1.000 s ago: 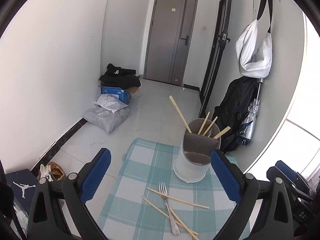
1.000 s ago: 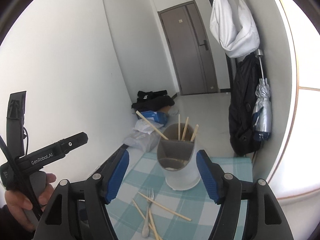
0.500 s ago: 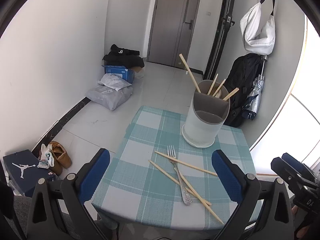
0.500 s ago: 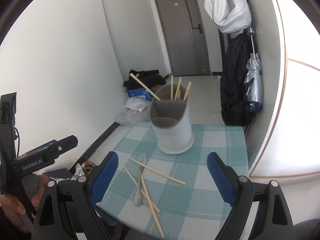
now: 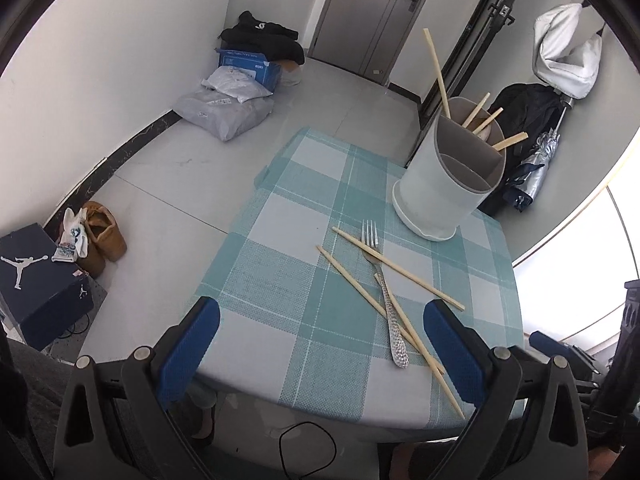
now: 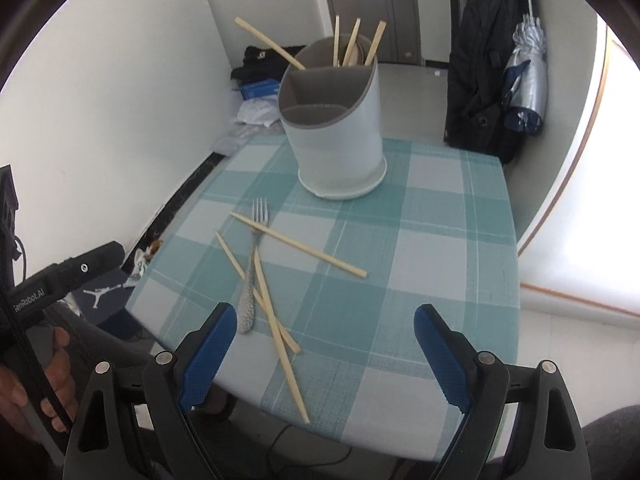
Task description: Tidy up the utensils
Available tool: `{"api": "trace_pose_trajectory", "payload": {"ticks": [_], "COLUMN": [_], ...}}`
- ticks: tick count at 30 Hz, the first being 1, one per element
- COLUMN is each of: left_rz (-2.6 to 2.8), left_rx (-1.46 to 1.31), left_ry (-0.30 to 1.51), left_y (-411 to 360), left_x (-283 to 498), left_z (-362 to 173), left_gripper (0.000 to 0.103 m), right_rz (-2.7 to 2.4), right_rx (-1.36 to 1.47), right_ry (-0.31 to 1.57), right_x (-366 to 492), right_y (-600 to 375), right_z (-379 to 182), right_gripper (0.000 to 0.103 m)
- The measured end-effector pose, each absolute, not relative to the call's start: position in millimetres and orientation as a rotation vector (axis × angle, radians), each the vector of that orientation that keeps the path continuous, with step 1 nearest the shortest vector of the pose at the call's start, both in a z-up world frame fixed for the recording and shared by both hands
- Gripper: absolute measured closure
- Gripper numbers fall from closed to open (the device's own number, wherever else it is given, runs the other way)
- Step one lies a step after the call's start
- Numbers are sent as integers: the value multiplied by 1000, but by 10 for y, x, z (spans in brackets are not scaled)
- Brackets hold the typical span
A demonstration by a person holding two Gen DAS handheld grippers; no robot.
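table (image 5: pixel 304 312) fills more view than before; both claws lower.

Beside the matt grey-white plastic holder (image 6: pixel 340 136), pale bare-wood chopsticks (image 6: pixel 298 244) cross a shiny metal fork (image 6: pixel 252 268) with a dimpled handle, on the worktop's woven checked cloth (image 6: pixel 432 248).
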State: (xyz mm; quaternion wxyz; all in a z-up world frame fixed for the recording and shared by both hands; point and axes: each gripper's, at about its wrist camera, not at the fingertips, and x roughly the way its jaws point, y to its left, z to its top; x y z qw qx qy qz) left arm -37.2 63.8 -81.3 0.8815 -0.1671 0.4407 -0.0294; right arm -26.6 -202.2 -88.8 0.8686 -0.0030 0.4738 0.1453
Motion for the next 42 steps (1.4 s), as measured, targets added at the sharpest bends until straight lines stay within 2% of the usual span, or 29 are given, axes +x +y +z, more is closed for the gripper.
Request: {"api": "trace_pose_trajectory", "payload": {"ticks": [4, 9, 15, 19, 21, 26, 37, 42], "left_rz": [-81, -72, -49, -46, -45, -36, -44, -39], "left_rx": [-440, -482, -563, -616, -624, -638, -659, -660], "left_ry": [964, 973, 988, 1001, 999, 993, 1015, 1020], "left_y": [770, 902, 1089, 1180, 1193, 1251, 1274, 1273], "left_x": [-296, -265, -236, -201, -198, -178, -160, -146], "left_z": [-902, -921, -949, -964, -953, -951, -985, -990], "left_gripper": [3, 3, 3, 3, 3, 3, 3, 3], "right_rz": [348, 408, 452, 443, 437, 474, 463, 464], "right_rx": [-20, -84, -148, -152, -151, -170, -34, -71], "right_ry": [1070, 1118, 1171, 1163, 1179, 1219, 1253, 1247], "right_x": [-82, 197, 520, 703, 785, 832, 1186, 1150], "right_y": [-1878, -1600, -1265, -1127, -1069, -908, -965, -921], "right_z": [-1021, -1155, -1372, -1435, -1462, -1529, -1592, -1561], "right_gripper": [14, 21, 37, 41, 51, 63, 63, 63]}}
